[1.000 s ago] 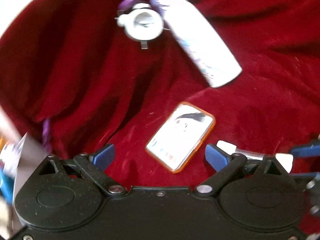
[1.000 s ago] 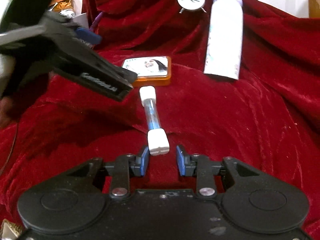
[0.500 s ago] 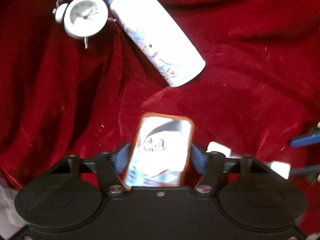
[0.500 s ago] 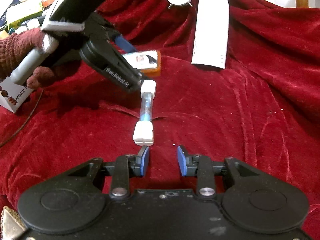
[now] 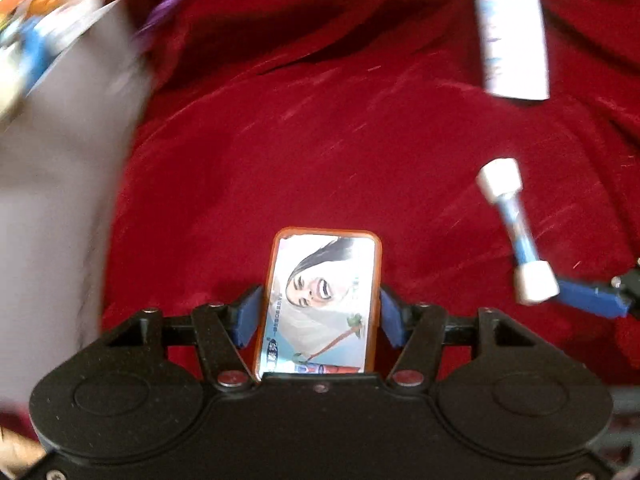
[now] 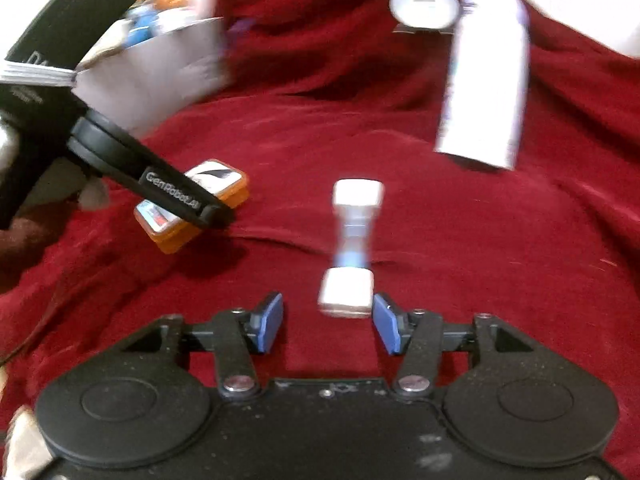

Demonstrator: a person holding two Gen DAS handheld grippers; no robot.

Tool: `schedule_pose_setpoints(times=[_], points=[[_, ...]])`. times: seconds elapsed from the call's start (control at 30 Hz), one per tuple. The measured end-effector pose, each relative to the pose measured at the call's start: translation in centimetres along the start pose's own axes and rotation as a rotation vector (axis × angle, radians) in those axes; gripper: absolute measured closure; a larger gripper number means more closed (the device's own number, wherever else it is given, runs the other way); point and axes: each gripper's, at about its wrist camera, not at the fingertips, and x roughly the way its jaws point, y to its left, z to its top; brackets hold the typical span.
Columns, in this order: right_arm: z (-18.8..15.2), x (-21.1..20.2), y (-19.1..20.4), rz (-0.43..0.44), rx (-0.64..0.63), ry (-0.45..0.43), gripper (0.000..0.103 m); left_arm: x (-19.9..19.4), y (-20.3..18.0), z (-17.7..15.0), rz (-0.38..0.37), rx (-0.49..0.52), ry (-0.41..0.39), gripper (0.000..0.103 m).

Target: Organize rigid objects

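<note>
A deep red velvet cloth covers the surface. The flat rectangular tin has an orange rim and a pale printed lid showing dark hair. The small hourglass timer has white end caps and a blue middle. The white cylindrical bottle carries faint bluish-purple markings. The round alarm clock is white.

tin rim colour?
Orange rim on the tin, printed photo lid. Clearest in the left wrist view.
</note>
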Motion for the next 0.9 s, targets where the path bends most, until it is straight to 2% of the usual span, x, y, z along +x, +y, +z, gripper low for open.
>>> schedule_pose_setpoints(times=[0.03,0.07,0.1,0.17,0.2,0.23,0.3,0.37,0.47,0.53,0.7,0.9], points=[[-0.2,-0.4,0.8,0.079,-0.052,-0.025,0.059,-0.2,0.5,-0.8,0.023,-0.024,0.005,0.046],[-0.2,-0.9,1.4,0.119,-0.092,-0.052,0.059,-0.2,0.9,-1.3,0.033,-0.045,0.008,0.046],[-0.2,-1.2,1.8,0.113,-0.111,-0.067,0.056,-0.3,1.3,-1.9,0.028,-0.057,0.004,0.046],[0.1,-1.2,2.0,0.043,-0.128,-0.085,0.048,-0.6,1.4,-2.2,0.032,-0.066,-0.009,0.046],[0.3,-1.1,1.8,0.012,-0.137,-0.094,0.036,-0.7,1.3,-2.3,0.035,-0.061,-0.018,0.046],[0.6,-1.0,1.6,-0.021,-0.149,-0.104,0.015,-0.7,1.3,-2.2,0.037,-0.057,-0.025,0.046],[1.0,-1.0,1.1,-0.066,-0.183,-0.148,0.0,0.0,0.9,-1.8,0.036,-0.065,-0.034,0.046],[1.4,-0.6,1.2,-0.084,-0.274,-0.175,0.0,-0.1,1.1,-1.9,0.027,-0.091,-0.039,0.046],[1.8,1.4,1.3,-0.112,-0.422,-0.149,0.0,0.0,1.5,-1.9,0.009,-0.115,-0.038,0.046],[2.1,2.7,0.9,-0.111,-0.466,-0.128,0.001,-0.1,1.7,-2.3,-0.002,-0.122,-0.037,0.046],[3.2,4.3,-0.1,-0.003,-0.452,-0.086,0.001,0.0,1.7,-2.2,-0.001,-0.117,-0.039,0.045],[3.6,5.8,-1.0,0.053,-0.441,-0.063,0.0,0.0,1.8,-2.2,-0.007,-0.131,-0.039,0.045]])
